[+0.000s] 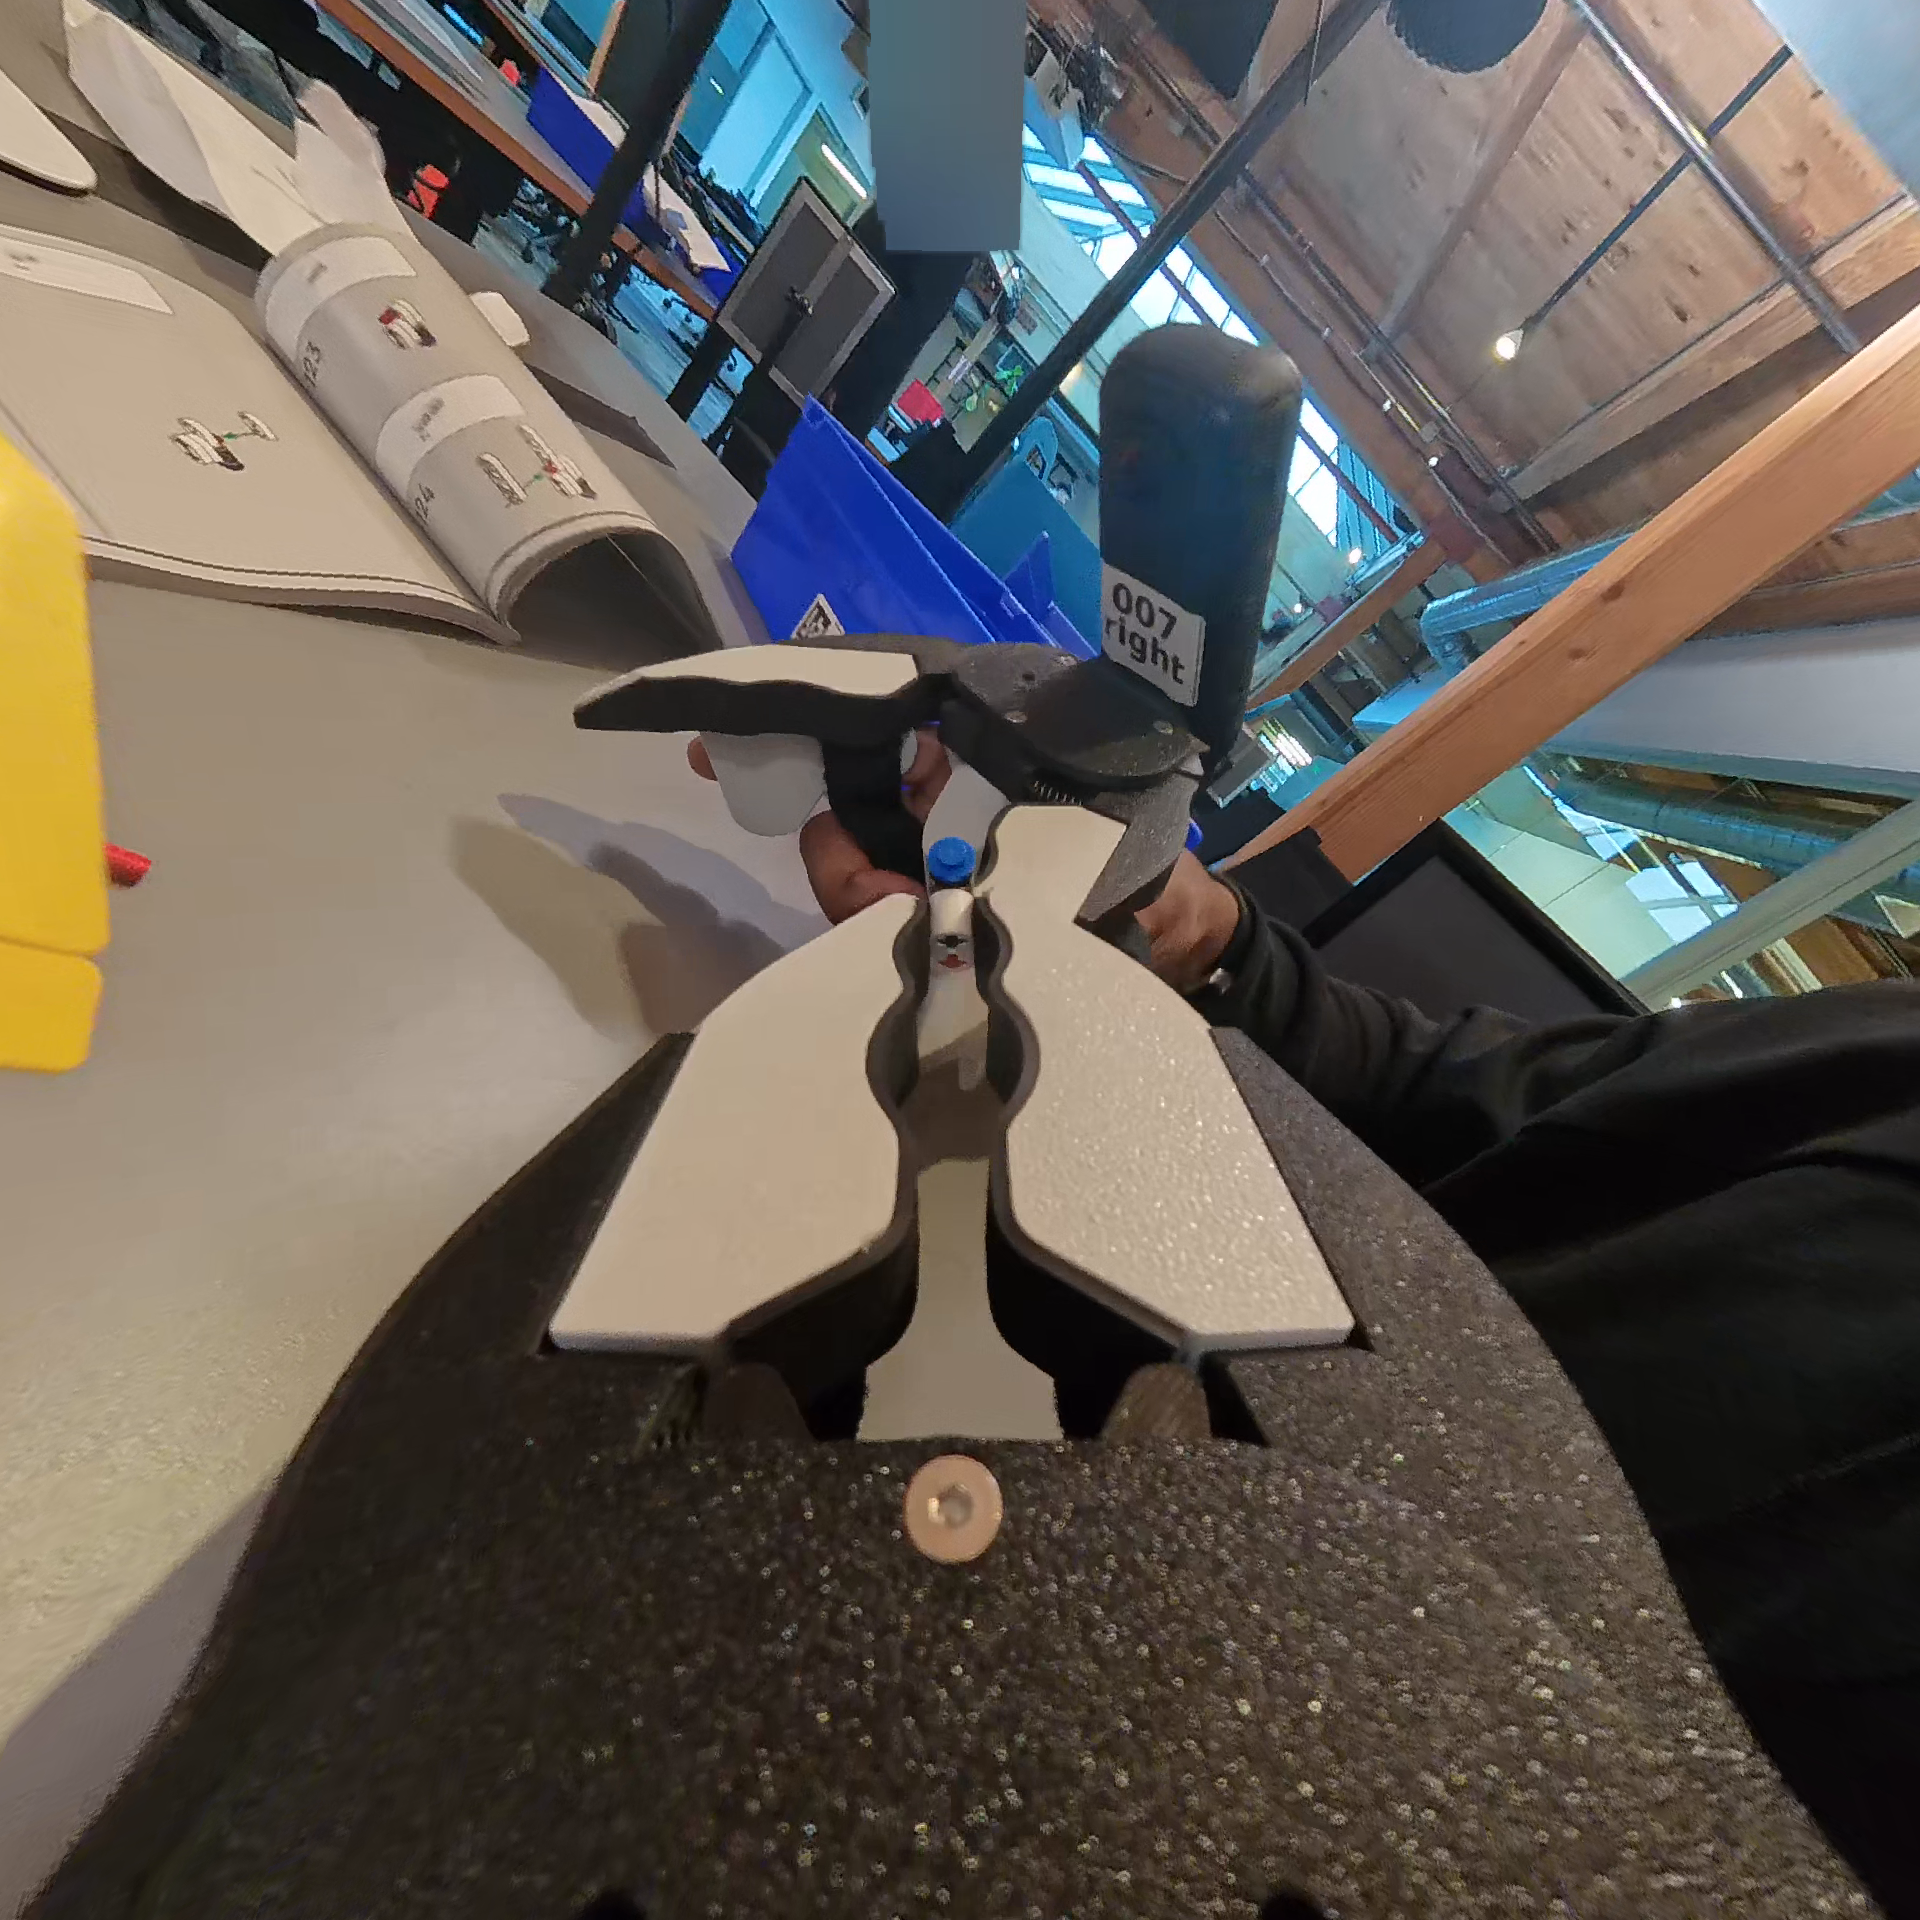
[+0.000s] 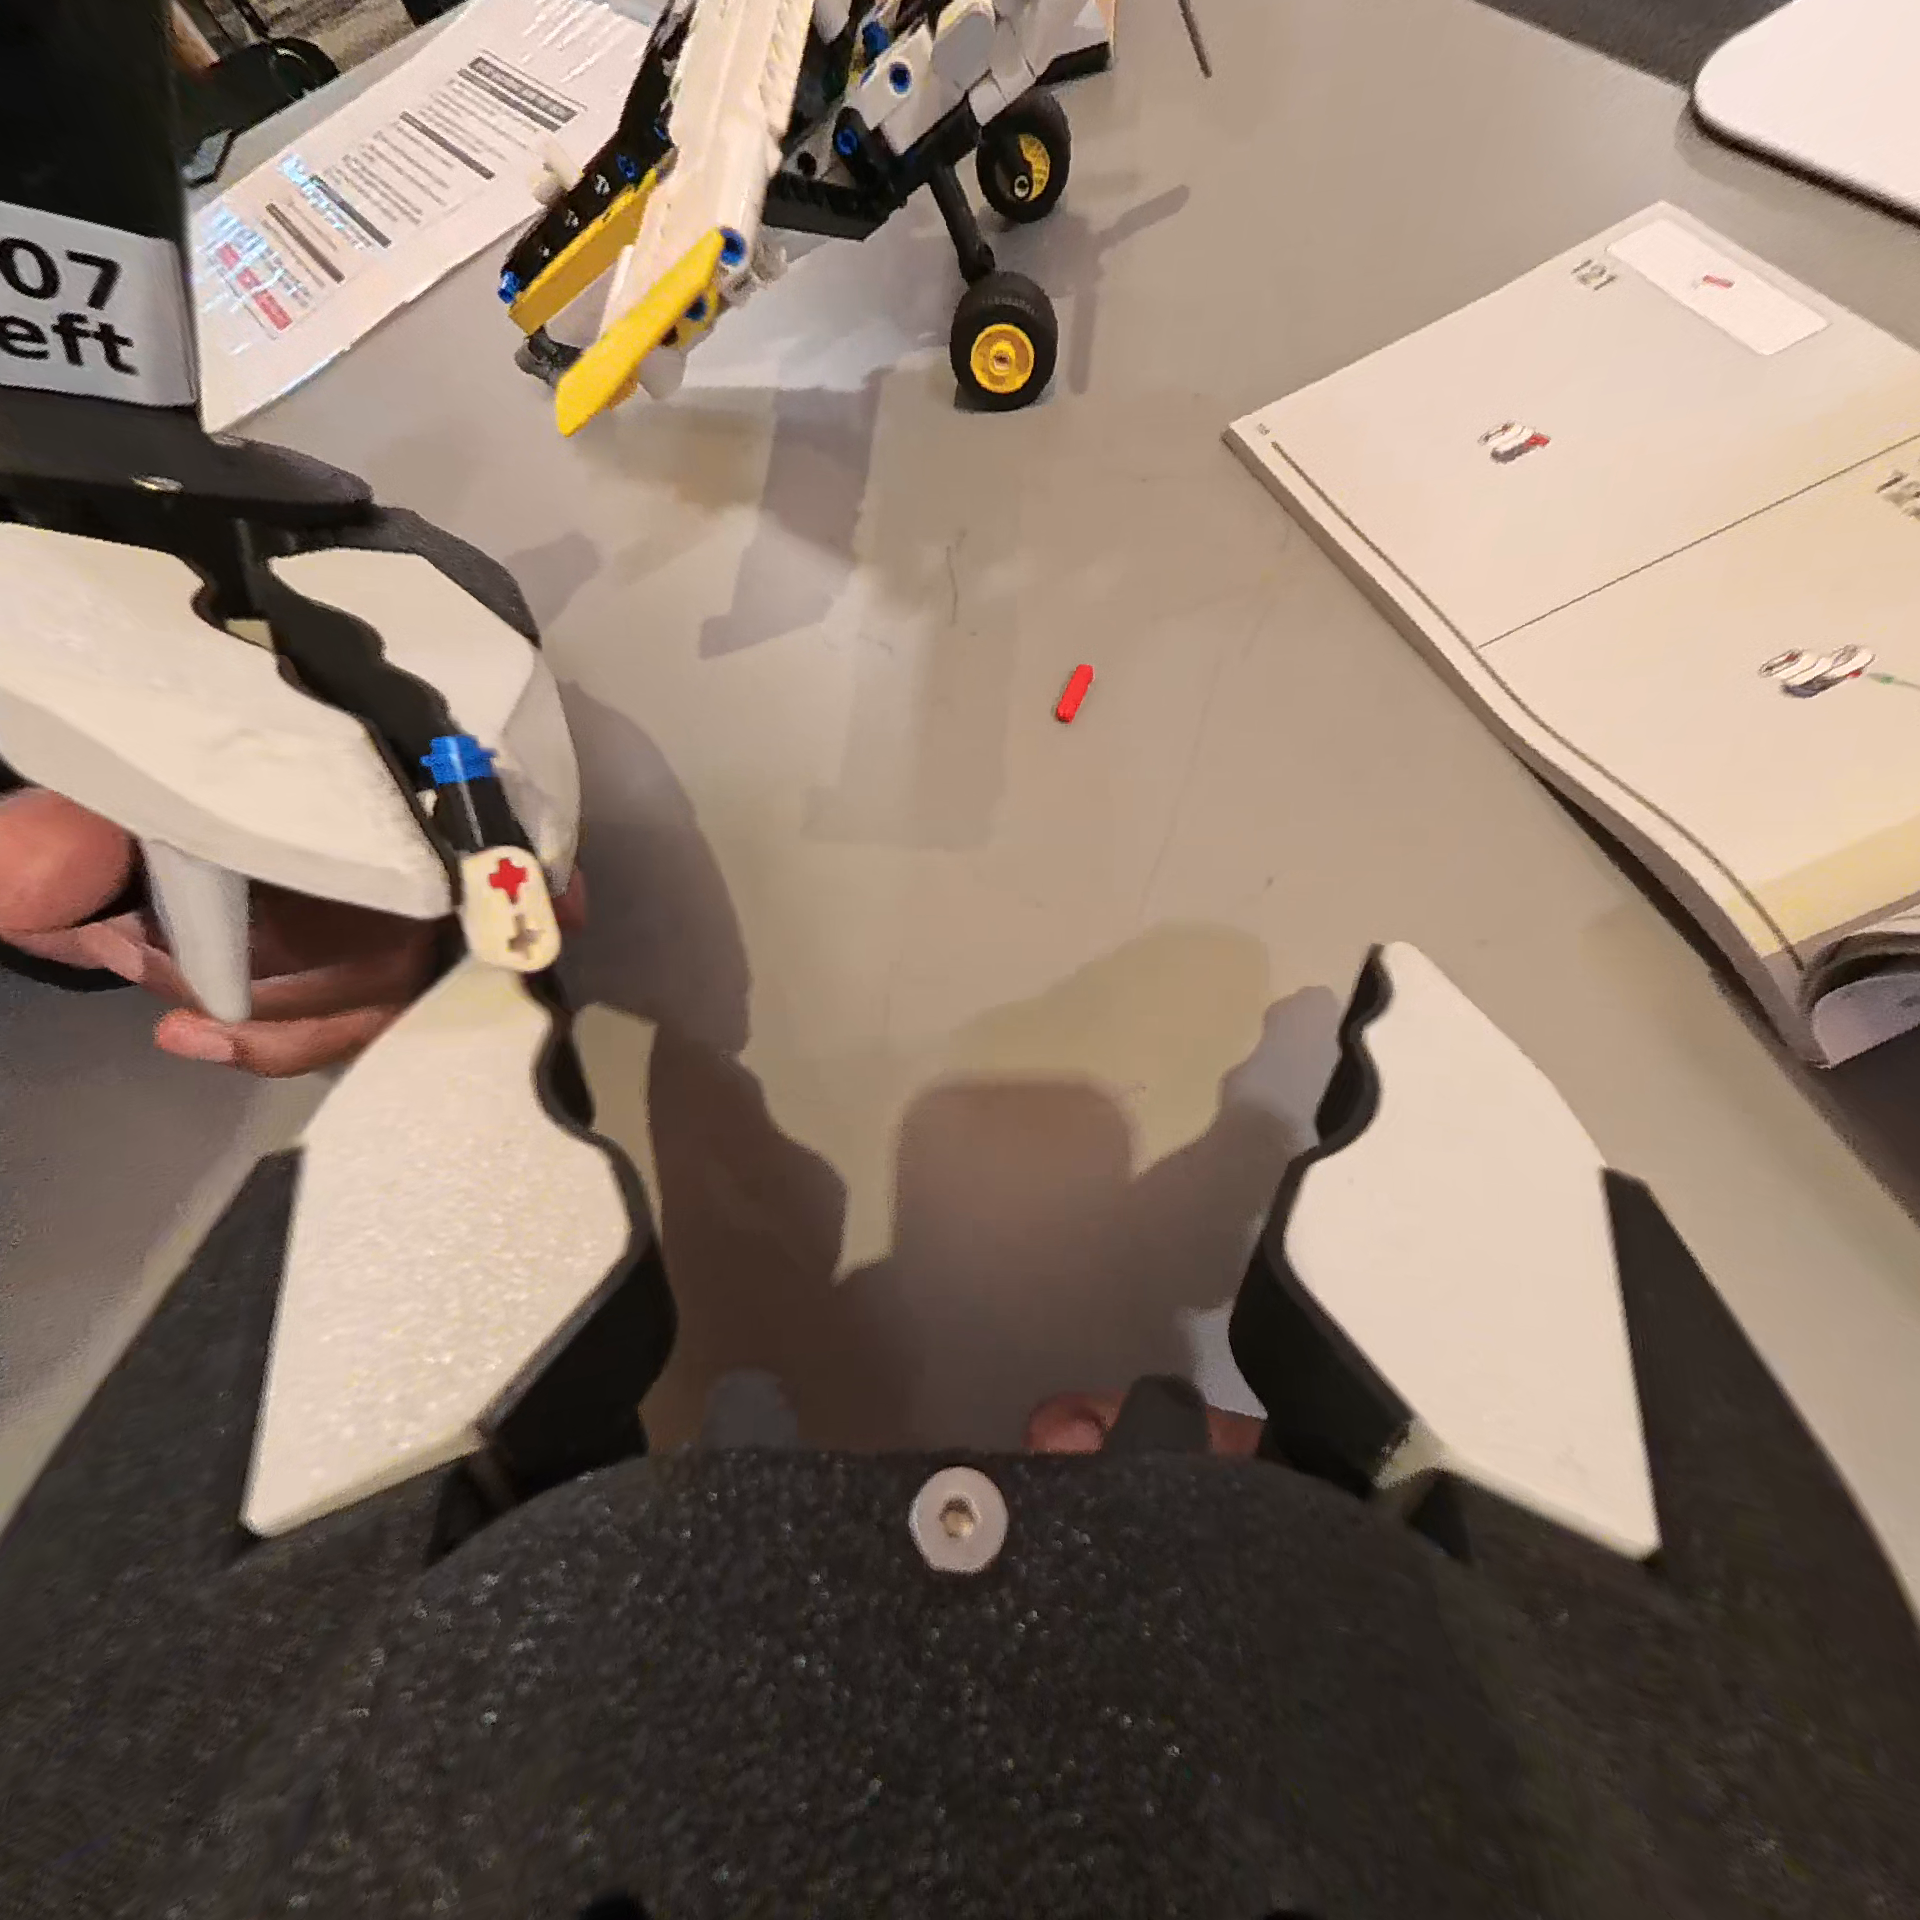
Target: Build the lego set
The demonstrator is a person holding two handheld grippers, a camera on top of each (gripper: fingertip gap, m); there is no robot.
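My left gripper (image 1: 954,883) is shut on a small toy-brick assembly (image 1: 951,920), a white connector with a blue pin (image 1: 948,860) at its far end. In the right wrist view this gripper (image 2: 488,831) is at the left, and the assembly (image 2: 509,904) shows a red axle end, a black middle and the blue pin (image 2: 454,756). My right gripper (image 2: 951,987) is wide open and empty over the grey table (image 2: 935,831), with its left finger (image 2: 447,1195) just below the held assembly. A small red piece (image 2: 1074,693) lies on the table ahead of it.
A white, yellow and black brick aeroplane model (image 2: 790,156) stands at the far side. An open instruction booklet (image 2: 1610,582) lies to the right and a printed sheet (image 2: 395,197) at the far left. In the left wrist view a blue bin (image 1: 862,551) stands beyond the table's edge. The small red piece (image 2: 1074,693) lies around 9 cm away from my right fingertips.
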